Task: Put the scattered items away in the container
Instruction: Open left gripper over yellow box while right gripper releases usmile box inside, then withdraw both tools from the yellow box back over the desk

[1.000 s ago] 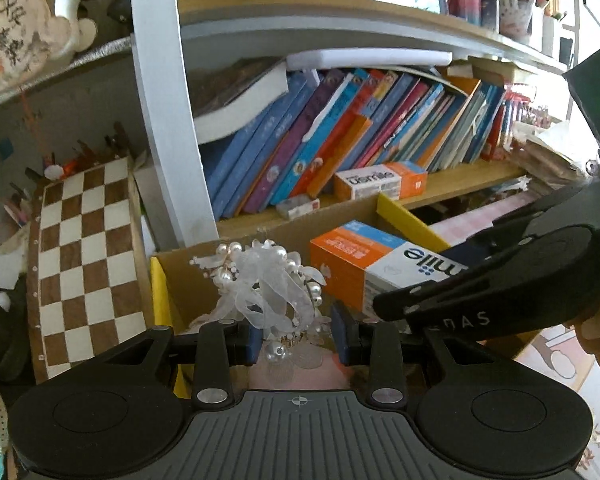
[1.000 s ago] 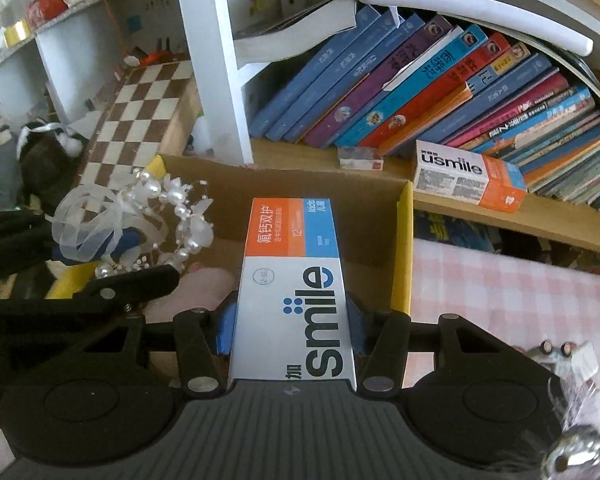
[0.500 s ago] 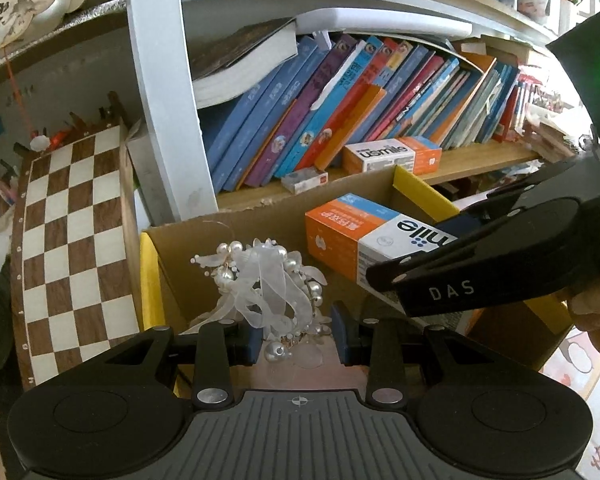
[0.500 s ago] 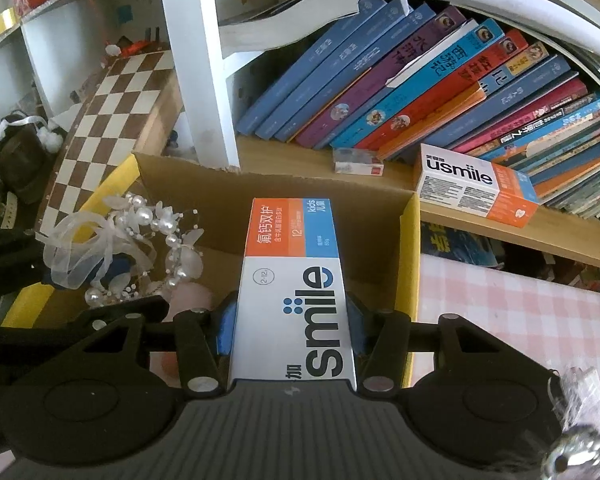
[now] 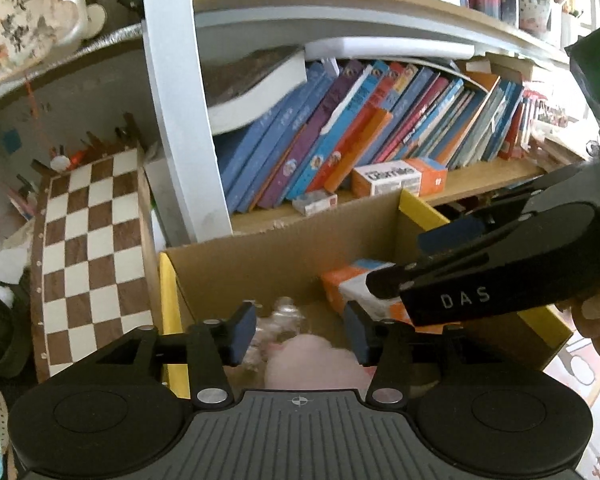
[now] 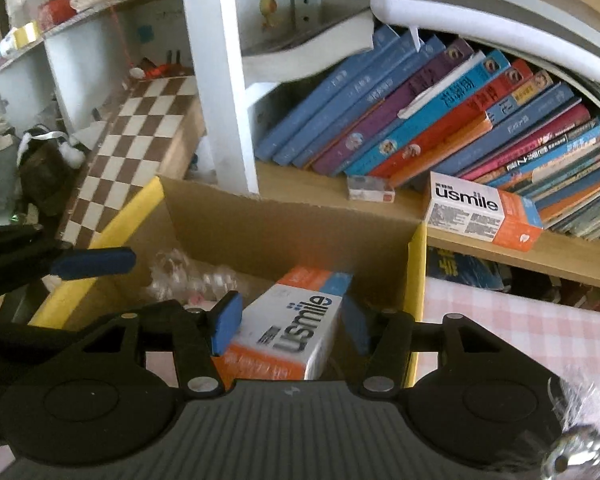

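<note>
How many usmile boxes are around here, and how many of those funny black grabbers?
usmile boxes: 2, one inside the cardboard box, one on the shelf
Grippers: 2, left gripper, right gripper
Total: 4

The cardboard box stood open-topped; the bookshelf crowded its far wall, the chessboard its left.
</note>
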`<state>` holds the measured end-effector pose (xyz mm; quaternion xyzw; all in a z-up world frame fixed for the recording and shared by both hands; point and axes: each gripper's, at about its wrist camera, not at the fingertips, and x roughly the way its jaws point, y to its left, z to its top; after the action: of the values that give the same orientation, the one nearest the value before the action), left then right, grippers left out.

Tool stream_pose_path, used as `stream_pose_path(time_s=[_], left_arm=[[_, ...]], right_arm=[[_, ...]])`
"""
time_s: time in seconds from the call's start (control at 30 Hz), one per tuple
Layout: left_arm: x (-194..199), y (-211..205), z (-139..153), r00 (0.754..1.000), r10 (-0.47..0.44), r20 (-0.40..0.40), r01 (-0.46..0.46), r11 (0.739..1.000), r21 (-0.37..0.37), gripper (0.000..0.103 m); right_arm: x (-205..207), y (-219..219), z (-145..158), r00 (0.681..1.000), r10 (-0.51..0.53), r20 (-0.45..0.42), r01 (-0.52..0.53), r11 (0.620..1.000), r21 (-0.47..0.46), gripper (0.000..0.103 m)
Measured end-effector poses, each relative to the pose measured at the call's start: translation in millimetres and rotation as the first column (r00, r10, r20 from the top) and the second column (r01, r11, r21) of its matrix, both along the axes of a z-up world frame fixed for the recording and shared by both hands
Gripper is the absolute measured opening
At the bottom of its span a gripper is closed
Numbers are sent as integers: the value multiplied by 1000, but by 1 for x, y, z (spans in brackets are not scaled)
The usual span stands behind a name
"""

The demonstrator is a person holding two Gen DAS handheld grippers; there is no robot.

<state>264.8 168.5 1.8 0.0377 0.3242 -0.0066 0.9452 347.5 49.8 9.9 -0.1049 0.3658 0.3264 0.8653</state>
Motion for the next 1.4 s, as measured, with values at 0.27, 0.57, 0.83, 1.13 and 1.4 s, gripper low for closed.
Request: stream_pose_path(time_s=[0.27,0.57,0.83,1.13,1.4], left_arm=[[-29,-11,15,999,-7,48,6,999,33,73],[-74,-21,29,995,9,96,-10,1000,17,79],[-107,-29,34,993,34,116,-31,999,-26,81],[-132,-41,25,995,48,90,-43,997,-63,83],[-147,-48,10,997,57,47,-53,995,-90,83]], right_arm=[[-20,-15,13,1000,-16,-8,16,999,30,56],[-57,-40,26,999,-16,32,14,999,46,66],[-91,-68,28,998,-50,40,47,997,68,67],[-132,-94,17,996,-61,66,59,997,42,69],[-154,-117,-1,995,-95,43,94,995,19,70]])
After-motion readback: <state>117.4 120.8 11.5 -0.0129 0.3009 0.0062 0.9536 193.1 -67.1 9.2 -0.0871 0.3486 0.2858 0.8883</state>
